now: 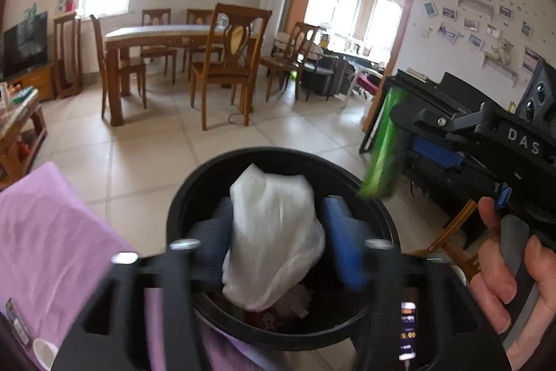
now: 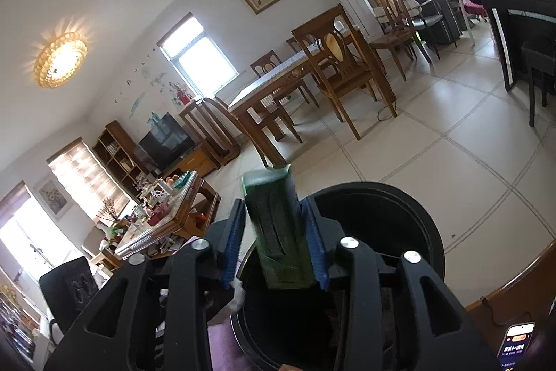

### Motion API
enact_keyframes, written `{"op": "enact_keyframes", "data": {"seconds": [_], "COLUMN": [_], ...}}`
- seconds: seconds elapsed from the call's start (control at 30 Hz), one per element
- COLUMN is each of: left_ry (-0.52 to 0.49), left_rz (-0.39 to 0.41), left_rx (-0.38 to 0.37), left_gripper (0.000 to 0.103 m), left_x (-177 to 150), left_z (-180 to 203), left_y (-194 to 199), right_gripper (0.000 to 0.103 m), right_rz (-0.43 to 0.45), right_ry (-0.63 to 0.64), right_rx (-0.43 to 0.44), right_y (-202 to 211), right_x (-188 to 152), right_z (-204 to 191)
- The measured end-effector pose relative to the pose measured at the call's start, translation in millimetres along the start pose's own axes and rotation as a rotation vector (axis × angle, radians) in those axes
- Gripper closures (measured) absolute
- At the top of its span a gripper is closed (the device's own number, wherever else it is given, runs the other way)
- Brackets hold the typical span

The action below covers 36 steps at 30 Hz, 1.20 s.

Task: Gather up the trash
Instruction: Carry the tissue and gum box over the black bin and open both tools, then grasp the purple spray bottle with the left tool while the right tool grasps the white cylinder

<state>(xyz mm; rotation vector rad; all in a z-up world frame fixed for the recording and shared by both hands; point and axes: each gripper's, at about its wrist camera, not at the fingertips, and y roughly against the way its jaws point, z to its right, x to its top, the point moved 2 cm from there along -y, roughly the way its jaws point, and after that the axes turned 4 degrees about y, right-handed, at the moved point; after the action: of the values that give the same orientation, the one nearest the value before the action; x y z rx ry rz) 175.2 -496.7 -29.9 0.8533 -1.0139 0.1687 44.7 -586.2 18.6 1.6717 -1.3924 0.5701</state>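
Note:
My left gripper is shut on a crumpled white plastic bag and holds it over the mouth of a round black trash bin. Some scraps lie in the bin's bottom. My right gripper is shut on a green can and holds it at the bin's rim. The right gripper also shows in the left wrist view, at the right above the bin's edge, with the green can tilted in it.
A purple cloth lies at the left of the bin. A phone lies by the bin. A wooden dining table with chairs stands across the tiled floor. A cluttered coffee table is at the left, a black piano at the right.

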Motion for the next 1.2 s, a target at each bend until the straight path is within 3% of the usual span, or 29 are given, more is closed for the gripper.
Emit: {"op": "enact_keyframes", "data": {"seconds": [0.07, 0.37, 0.57, 0.77, 0.93, 1.1, 1.2], "left_ry": [-0.018, -0.006, 0.059, 0.223, 0.419, 0.564, 0.636], "left_rz": [0.027, 0.050, 0.087, 0.138, 0.167, 0.110, 0.033], "left_rx": [0.015, 0.024, 0.065, 0.168, 0.313, 0.427, 0.437], "left_gripper": [0.021, 0.017, 0.017, 0.017, 0.018, 0.035, 0.049], "left_x": [1.0, -5.6, -23.6, -54.7, -89.8, -116.3, -130.6], "left_z": [0.9, -9.7, -49.0, -138.3, -243.6, -331.3, -373.8], "left_y": [8.3, 42.6, 96.1, 177.6, 251.4, 282.1, 279.9], "right_gripper": [0.034, 0.034, 0.034, 0.034, 0.029, 0.029, 0.029], "right_rz": [0.003, -0.006, -0.033, -0.103, -0.230, -0.436, -0.518], "right_ry": [-0.003, 0.037, 0.090, 0.179, 0.308, 0.461, 0.566], "right_rx": [0.003, 0.010, 0.030, 0.060, 0.168, 0.359, 0.418], "right_y": [1.1, -0.6, -7.3, -23.6, -49.0, -83.0, -101.9], "right_x": [0.4, -4.9, -12.6, -37.9, -80.7, -143.6, -172.8], "right_z": [1.4, -18.9, -39.5, -74.7, -130.8, -207.1, -250.2]}}
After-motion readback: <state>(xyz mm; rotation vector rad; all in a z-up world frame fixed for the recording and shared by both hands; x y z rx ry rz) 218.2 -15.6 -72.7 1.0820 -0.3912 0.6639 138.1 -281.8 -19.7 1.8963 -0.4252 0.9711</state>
